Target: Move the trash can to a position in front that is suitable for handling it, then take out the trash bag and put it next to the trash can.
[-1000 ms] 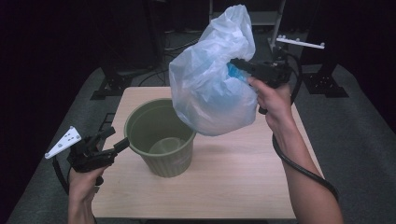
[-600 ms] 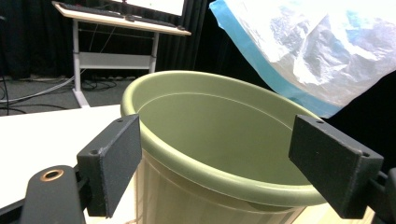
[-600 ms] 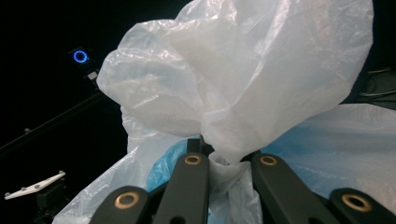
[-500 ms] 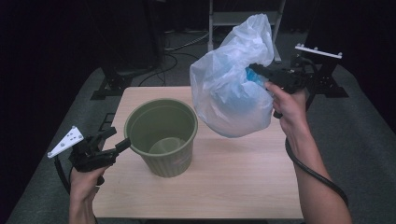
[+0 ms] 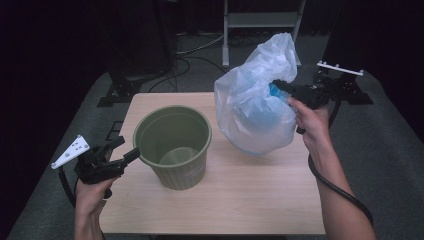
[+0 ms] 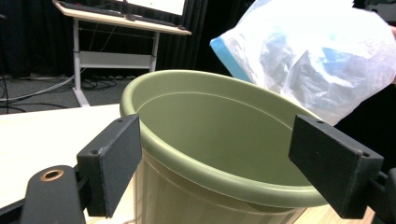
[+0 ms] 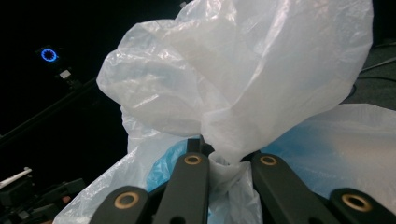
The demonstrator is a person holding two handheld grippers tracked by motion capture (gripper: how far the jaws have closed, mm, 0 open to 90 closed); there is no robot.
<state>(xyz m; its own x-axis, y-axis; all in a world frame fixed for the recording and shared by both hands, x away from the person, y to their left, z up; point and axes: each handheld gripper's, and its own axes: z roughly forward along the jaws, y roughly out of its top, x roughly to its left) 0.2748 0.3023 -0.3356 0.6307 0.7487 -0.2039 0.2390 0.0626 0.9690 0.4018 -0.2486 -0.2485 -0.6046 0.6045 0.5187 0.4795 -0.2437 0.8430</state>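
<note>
**Bag hangs beside the bin**

The plastic bag, light, soft and slippery, bulges below the right gripper, fingers pinching its gathered neck — the best hold. Left gripper fingers spread, flanking the green bin rim.

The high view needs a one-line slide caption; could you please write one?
Right gripper clamps a filled translucent white plastic bag beside the ribbed olive-green plastic bin, left gripper open at its rim.

Light wooden table, rectangular, bearing an upright green ribbed bucket left of centre, with the plastic bag's bottom low over its right part.
</note>
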